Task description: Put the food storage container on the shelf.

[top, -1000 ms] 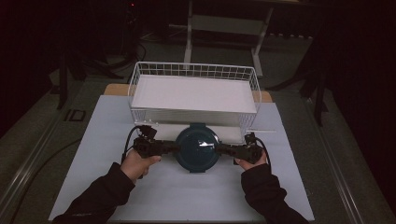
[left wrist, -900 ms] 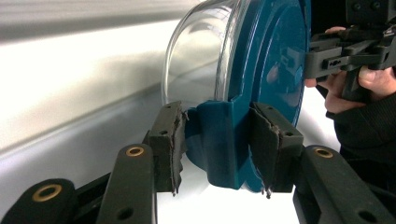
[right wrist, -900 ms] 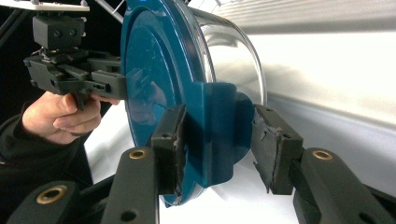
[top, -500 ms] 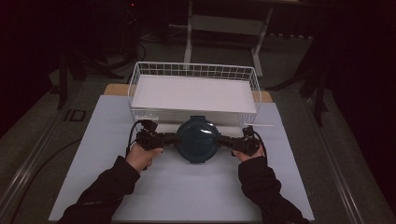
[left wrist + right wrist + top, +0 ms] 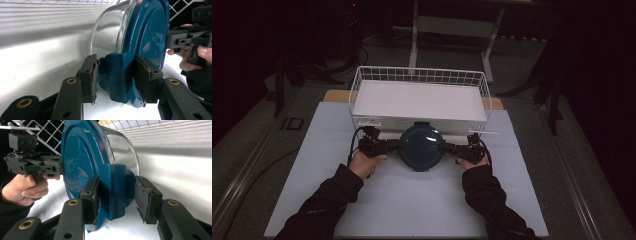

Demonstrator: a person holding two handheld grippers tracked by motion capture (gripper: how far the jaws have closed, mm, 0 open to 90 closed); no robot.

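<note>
A clear glass bowl with a dark teal lid [image 5: 421, 146] sits level between my two grippers, just in front of the wire basket's near wall. My left gripper [image 5: 393, 146] is shut on the lid's left side tab [image 5: 115, 75]; its pads [image 5: 92, 77] press the tab from both sides. From the opposite side, my right gripper [image 5: 449, 148] is shut on the right tab [image 5: 116, 192]. The glass wall [image 5: 107, 27] shows behind the lid. I cannot tell whether the bowl touches the mat.
A white wire basket [image 5: 419, 75] with a white liner stands at the back of the white mat [image 5: 412, 200]. The wooden table edge [image 5: 334, 95] shows beside the basket. Dark floor, cables and stand legs surround the table.
Both hands have carried the bowl away from the person, toward the basket's near wall, and slightly lower. Both grips look unchanged.
</note>
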